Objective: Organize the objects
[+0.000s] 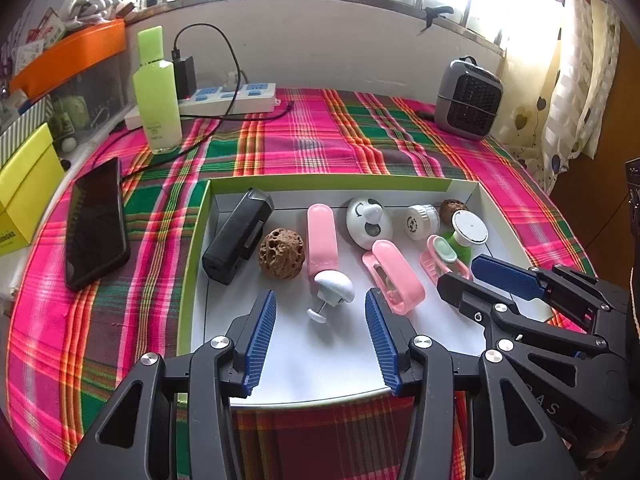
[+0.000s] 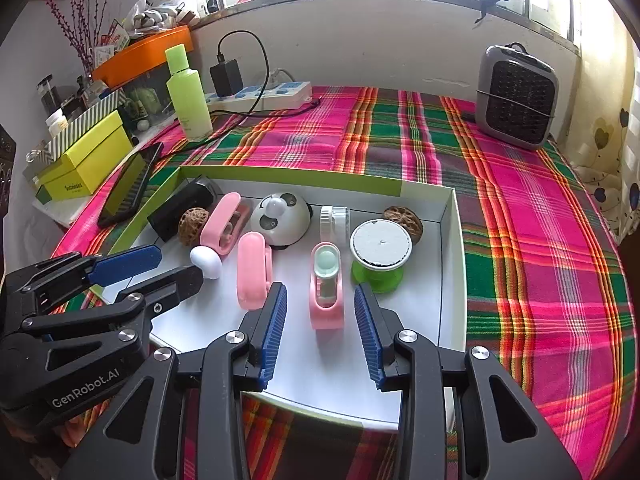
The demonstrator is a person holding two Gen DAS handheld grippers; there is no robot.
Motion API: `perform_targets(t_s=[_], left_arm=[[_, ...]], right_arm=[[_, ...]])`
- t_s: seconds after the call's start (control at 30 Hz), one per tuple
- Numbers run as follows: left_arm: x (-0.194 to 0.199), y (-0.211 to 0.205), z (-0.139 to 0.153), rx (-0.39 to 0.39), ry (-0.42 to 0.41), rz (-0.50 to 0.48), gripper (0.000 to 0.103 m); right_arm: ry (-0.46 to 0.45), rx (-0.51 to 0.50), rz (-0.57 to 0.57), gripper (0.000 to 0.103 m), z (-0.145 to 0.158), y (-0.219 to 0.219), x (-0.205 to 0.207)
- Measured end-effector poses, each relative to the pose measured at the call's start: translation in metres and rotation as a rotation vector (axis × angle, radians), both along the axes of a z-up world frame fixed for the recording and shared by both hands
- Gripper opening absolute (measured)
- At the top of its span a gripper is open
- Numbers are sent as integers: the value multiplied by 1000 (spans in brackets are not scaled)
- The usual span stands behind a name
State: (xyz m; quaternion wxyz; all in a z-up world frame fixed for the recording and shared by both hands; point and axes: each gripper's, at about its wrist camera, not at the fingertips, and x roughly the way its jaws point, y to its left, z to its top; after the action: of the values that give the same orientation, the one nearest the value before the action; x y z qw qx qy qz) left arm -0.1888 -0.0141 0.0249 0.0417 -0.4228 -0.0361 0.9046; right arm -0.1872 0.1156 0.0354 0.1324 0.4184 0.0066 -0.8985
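- Two grippers, left [image 1: 320,312] and right [image 2: 320,312], are hovering over the tray [image 1: 320,182], jaws apart, gripping nothing.
- Everything seems to be lying inside already: clips, walnuts, a white knob [image 1: 334,286].
- Any next grab is needing care; the pink clip [image 2: 326,288] is sitting close to its neighbours.
- Phone [image 1: 96,224] and bottle [image 1: 156,92] are standing outside.

Tablecloth [image 1: 320,140]: woven plaid cloth, matt. Tray [image 1: 340,182]: smooth card, white inside, green rim. Walnut [image 1: 282,254]: rough, pitted shell. Pink clips [image 2: 254,268]: glossy smooth plastic. Phone [image 1: 98,224]: glossy black glass face. Green bottle [image 1: 158,96]: smooth plastic. Gripper pads [image 1: 262,340]: ribbed blue rubbery surface; black matt plastic frames, metal rivets.
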Motion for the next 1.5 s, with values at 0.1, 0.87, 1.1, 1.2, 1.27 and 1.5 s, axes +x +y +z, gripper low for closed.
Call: perform_targets(t_s=[0.1, 0.87, 1.1, 1.2, 1.27, 1.5], left_arm=[[6, -2, 3, -11, 13, 14, 46], [69, -9, 16, -44, 78, 60, 46], [86, -9, 2, -52, 45, 59, 46], [88, -8, -6, -54, 16, 55, 46], [90, -6, -10, -54, 8, 48, 46], [92, -4, -23, -53, -27, 50, 46]], right_arm=[[9, -3, 2, 37, 3, -1, 5], [78, -2, -21, 38, 23, -7, 67], [48, -3, -39, 40, 11, -7, 81], [24, -2, -50, 47, 2, -7, 84], [6, 2, -60, 47, -4, -7, 85], [-36, 52, -98, 47, -18, -4, 85]])
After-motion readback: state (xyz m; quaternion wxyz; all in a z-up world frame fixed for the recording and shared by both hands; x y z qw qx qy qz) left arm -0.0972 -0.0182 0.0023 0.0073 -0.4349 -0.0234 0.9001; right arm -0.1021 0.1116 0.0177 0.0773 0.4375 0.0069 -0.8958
